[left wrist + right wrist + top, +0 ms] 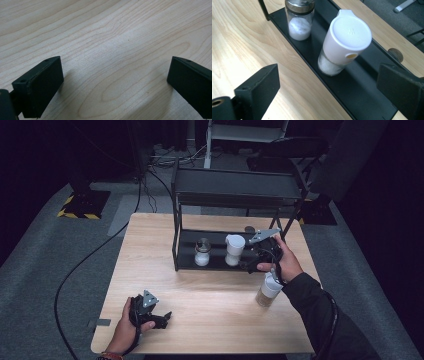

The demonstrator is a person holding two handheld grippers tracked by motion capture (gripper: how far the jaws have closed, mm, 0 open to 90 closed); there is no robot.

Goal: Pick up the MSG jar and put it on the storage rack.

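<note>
The desk [210, 320] takes up the middle of the high view, a pale wooden top with a black two-level rack [235, 195] standing toward its upper centre. On the rack's bottom shelf [367, 100], two containers stand a little apart: a white-lidded shaker [234, 250] holding white grains, near the centre of the frame, and to its left a glass jar [202, 252] with a metal top, also part full of something white. A third container, a white-capped jar [268, 291] with brownish contents, stands on the desk at the right, just below the hand with the right tool [261, 256]. That tool sits at the right end of the bottom shelf, just beside the shaker; in the right gripper view its jaws stand wide with nothing between them, and the shaker is in the middle of the frame ahead of them. The step in hand looks like work on the shaker on the shelf, though whether approaching or leaving cannot be told. If a pick is meant, the next move calls for bringing the jaws level around the shaker's body, clear of the rack's post. The left tool [156, 316] rests low at the lower left, jaws wide over bare wood.
</note>
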